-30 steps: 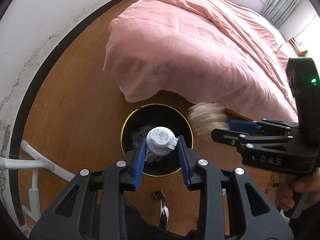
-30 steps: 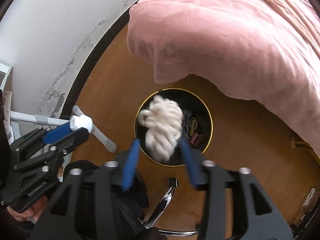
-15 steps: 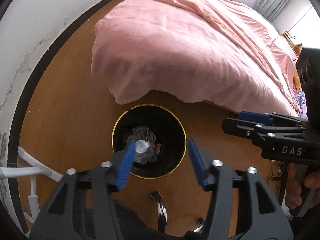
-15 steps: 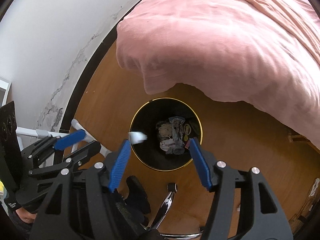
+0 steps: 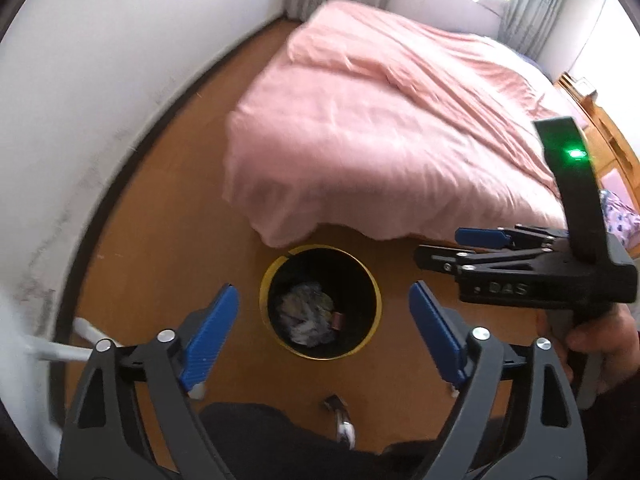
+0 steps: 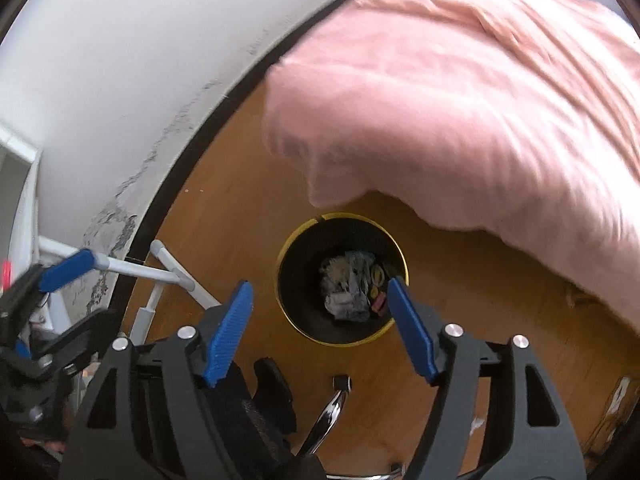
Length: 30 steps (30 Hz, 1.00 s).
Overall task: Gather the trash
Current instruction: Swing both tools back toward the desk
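Room: wood floor (image 5: 160,240), pink bed (image 5: 380,128) upper right.
Bin (image 5: 372,280): centre frame, our trash (image 5: 306,314) inside.
Left gripper (image 5: 324,336): jaws spread, empty.
Right gripper (image 6: 320,330): jaws spread, empty.
Progress: we judge both drops done; no more trash in sight.

Smooth wood floor (image 5: 168,216); soft pink cloth duvet (image 5: 384,128); bin (image 5: 362,344) probably matt black metal.

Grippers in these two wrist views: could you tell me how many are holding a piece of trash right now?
0. The left gripper hangs open and empty above the bin; the right gripper is open and empty over it too. The trash lies inside the bin.
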Tool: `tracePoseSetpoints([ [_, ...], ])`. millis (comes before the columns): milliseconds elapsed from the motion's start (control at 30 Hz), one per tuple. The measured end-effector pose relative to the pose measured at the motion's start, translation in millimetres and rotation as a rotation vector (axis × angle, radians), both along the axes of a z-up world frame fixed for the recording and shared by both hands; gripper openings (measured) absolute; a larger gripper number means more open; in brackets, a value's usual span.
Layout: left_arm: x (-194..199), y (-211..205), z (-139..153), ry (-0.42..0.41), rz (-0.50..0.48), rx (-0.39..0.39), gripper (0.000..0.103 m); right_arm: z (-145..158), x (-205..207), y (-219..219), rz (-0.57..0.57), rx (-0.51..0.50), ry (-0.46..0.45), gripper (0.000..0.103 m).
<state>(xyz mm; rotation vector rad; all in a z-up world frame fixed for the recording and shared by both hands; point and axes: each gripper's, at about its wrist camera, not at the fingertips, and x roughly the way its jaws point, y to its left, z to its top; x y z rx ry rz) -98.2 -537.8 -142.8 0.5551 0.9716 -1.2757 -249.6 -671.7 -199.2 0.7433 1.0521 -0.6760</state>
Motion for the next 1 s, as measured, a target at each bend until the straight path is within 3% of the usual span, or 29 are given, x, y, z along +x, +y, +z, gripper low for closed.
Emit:
tracePoseSetpoints([
  [200,42.7,83.8,76.8,-0.070,0.167,-0.057,0.086,66.1,69.7,48.1,0.179,-0.111,-0.072,0.071],
  [300,74.8,153.3,117.5,-0.111,0.274,-0.113,0.088,97.0,115.2,85.8,0.297,-0.148,-0.122,0.074],
  [467,126.3,266.1,152.6,-0.200,0.491,-0.135,0.090,130.9,204.7,164.6,0.528,-0.154,-0.183,0.075],
  [633,183.2,395.6,151.1,-0.229,0.755,-0.089,0.090,147.3,289.9,247.8,0.738,-0.138,-0.213,0.075],
  [800,213.8,491.9,128.8,-0.172,0.943,-0.043,0.090,147.8,368.7,326.6,0.921,-0.134,-0.194,0.080],
  [900,220.3,528.9,116.0,-0.113,1.002,-0.042,0.090,137.5,408.3,361.5,0.993,-0.122,-0.167,0.080],
  [1000,217.2,540.7,103.3,-0.075,1.018,-0.049,0.090,124.4,442.4,387.3,1.044,-0.109,-0.132,0.080],
])
